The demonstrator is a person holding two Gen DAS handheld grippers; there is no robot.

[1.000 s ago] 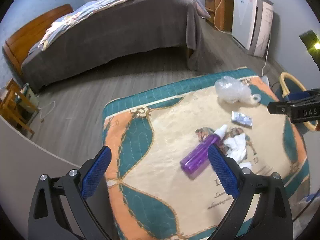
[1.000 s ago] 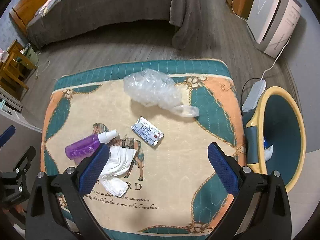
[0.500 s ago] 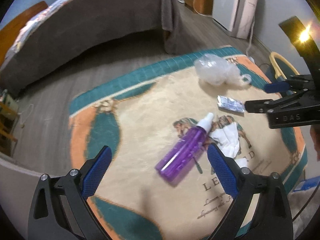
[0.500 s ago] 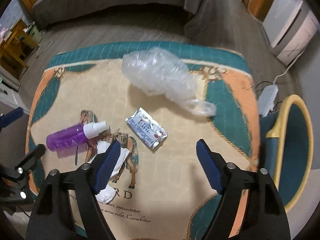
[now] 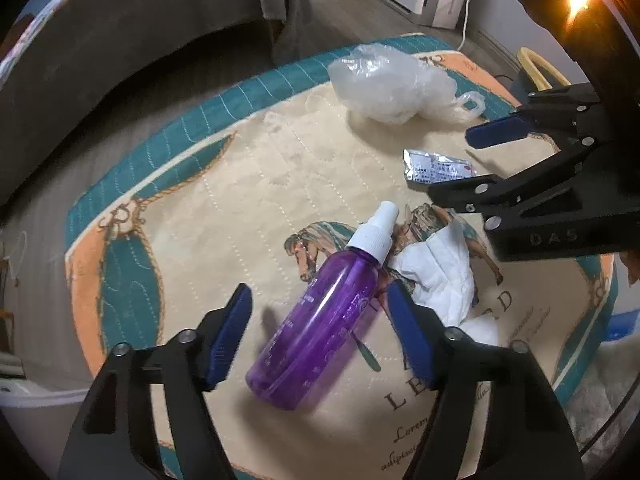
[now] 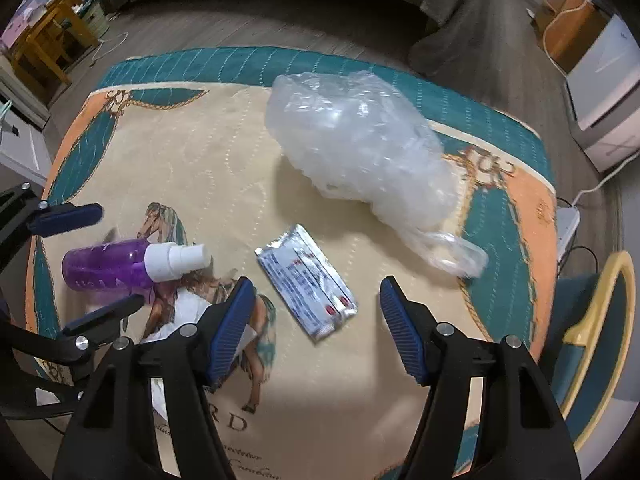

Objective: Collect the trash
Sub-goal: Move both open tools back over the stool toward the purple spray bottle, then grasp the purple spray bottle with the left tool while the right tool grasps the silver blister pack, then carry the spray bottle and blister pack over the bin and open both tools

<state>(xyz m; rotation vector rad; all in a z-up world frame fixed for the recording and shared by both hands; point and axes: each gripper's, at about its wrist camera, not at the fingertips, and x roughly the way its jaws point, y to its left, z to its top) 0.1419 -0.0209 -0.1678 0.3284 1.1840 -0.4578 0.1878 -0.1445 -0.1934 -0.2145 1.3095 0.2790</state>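
Note:
A purple spray bottle [image 5: 320,320] with a white cap lies on a patterned mat [image 5: 240,184]. My left gripper [image 5: 318,320] is open, its blue pads on either side of the bottle. Beside the bottle lies crumpled white tissue [image 5: 440,272]. A silver foil packet [image 6: 306,284] lies mid-mat. My right gripper [image 6: 316,320] is open, low over the packet, pads to its left and right. A crumpled clear plastic bag [image 6: 360,148] lies at the far side. The bottle [image 6: 120,266] and left gripper [image 6: 88,264] also show in the right wrist view; the right gripper [image 5: 468,160] shows in the left view.
A yellow-rimmed teal bin [image 6: 592,344] stands off the mat's right edge, next to a white power strip [image 6: 566,228]. A bed with a grey cover [image 5: 140,40] lies beyond the mat. A white appliance [image 6: 604,92] stands far right, wooden furniture [image 6: 44,48] far left.
Both grippers have dropped closer to the mat. The left has closed in around the purple bottle, the right over the foil packet. Both jaws have narrowed a little but remain open.

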